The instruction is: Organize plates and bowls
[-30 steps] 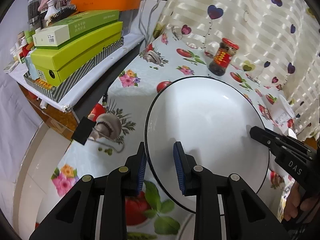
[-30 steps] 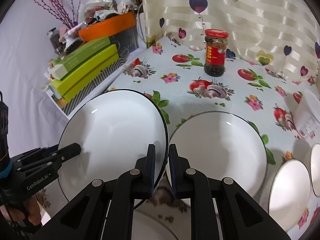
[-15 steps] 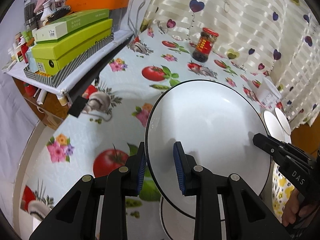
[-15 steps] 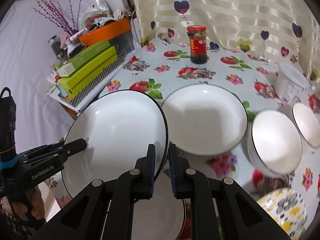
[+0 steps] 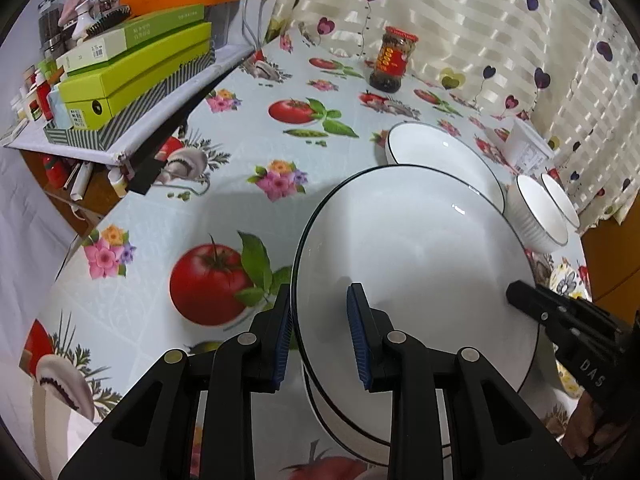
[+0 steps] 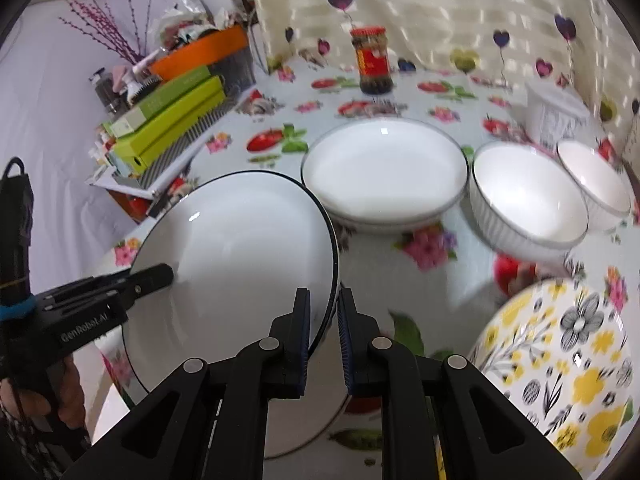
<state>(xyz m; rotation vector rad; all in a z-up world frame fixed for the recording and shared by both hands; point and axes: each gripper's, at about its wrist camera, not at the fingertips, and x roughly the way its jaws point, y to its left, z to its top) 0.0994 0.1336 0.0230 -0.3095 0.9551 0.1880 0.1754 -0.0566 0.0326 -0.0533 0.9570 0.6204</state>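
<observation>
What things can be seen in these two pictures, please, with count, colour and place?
Held plate: 1, white with dark rim, gripped by both claws.
Plate beneath: 1, white, under the held plate.
Deep plates: stack, white, mid table.
Ribbed bowls: 2, white, right.
Flowered dish: 1, yellow and black, near right.
Sauce jar: 1, red label, far edge.
Tub: 1, white, far right.
Green boxes: stack, side shelf.
Left claw: black, blue pads.
Right claw: same.

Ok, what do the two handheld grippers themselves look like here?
Both are matte black plastic with silver pivot screws and blue ribbed finger pads. The left gripper reads "GenRobot.AI" in white and has a blue band on its handle; the right gripper shows white letters "DAS". Bare fingers grip each handle.
</observation>
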